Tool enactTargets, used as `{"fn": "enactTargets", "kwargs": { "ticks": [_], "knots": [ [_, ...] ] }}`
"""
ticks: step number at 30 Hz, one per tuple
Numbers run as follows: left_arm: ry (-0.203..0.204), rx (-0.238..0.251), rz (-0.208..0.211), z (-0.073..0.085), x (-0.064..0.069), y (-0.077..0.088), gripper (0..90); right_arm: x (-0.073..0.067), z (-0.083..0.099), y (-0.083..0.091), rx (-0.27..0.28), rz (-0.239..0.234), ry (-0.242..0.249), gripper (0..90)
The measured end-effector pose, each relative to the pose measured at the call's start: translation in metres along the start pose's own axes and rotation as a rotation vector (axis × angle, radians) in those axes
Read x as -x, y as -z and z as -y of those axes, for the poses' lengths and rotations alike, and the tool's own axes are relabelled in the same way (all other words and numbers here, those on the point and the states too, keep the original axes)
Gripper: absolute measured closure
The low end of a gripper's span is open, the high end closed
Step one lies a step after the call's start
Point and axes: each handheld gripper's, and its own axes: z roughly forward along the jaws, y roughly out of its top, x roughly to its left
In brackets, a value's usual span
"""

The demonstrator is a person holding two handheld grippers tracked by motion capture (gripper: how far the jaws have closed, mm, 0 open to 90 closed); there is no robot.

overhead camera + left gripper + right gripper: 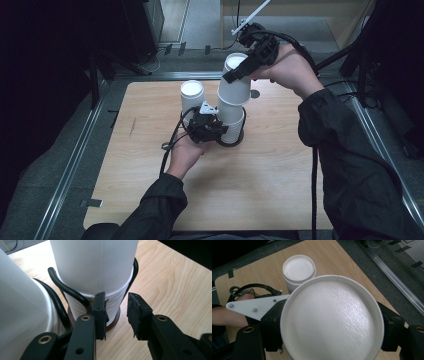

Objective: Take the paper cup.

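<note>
Wooden table [280, 180], pale grain, dark floor around it. Person's two dark sleeves enter from the near edge, one tong in each hand. Near table centre, a stack of white paper cups [231, 122], upside down, stands in a black wire holder [68, 291] on a round brown base. A second stack of white cups [192, 100] stands just beside it to the left, base up. Right gripper [245, 67] clamps the top cup [235, 82] across its upturned end; in the right gripper view the cup's round white base sits between the two black jaws, both pressing its sides. That cup is tilted and partly drawn up off the stack, its lower part over the cups beneath. Left gripper [116, 315] is low at the stack's ribbed rims: jaws parted, one pad [100, 312] against the rims, the other clear of them, nothing pinched.
</note>
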Motion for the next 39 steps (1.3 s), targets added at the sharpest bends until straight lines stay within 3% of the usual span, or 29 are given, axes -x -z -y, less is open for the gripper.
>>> {"fn": "enactTargets", "kwargs": {
  "ticks": [5, 9, 12, 15, 18, 20, 25, 31, 34, 36, 39],
  "knots": [
    [-0.001, 0.000, 0.012, 0.001, -0.001, 0.002, 61.9, -0.003, 0.007, 0.016, 0.003, 0.005, -0.002, 24.6],
    [-0.012, -0.010, 0.046, 0.001, -0.002, 0.006, 54.9, -0.006, 0.016, 0.025, 0.023, 0.002, 0.001, 24.6],
    [-0.019, -0.005, 0.054, 0.001, -0.001, 0.010, 47.2, -0.014, 0.031, 0.031, 0.029, -0.009, 0.000, 24.6],
    [-0.004, 0.008, 0.132, 0.000, -0.003, 0.017, 42.4, -0.020, 0.041, 0.032, 0.024, -0.013, 0.012, 24.5],
    [-0.008, 0.001, 0.162, 0.000, -0.002, 0.021, 41.3, -0.022, 0.048, 0.033, 0.025, -0.019, 0.012, 24.5],
    [-0.030, -0.003, 0.198, 0.002, -0.004, 0.026, 38.7, -0.025, 0.059, 0.031, 0.025, -0.025, 0.011, 24.5],
    [-0.047, 0.016, 0.238, 0.008, -0.010, 0.034, 34.1, -0.033, 0.080, 0.026, 0.026, -0.042, 0.005, 24.5],
    [-0.053, 0.028, 0.261, 0.016, -0.017, 0.039, 33.1, -0.040, 0.099, 0.019, 0.025, -0.051, 0.000, 24.4],
    [-0.066, 0.005, 0.270, 0.024, -0.019, 0.039, 30.9, -0.045, 0.114, 0.013, 0.028, -0.060, 0.007, 24.4],
    [-0.105, -0.010, 0.278, 0.031, -0.018, 0.039, 29.4, -0.047, 0.122, 0.008, 0.030, -0.064, 0.013, 24.4],
    [-0.132, -0.022, 0.297, 0.038, -0.016, 0.037, 26.1, -0.050, 0.134, 0.000, 0.038, -0.075, 0.013, 24.4]
  ]
}}
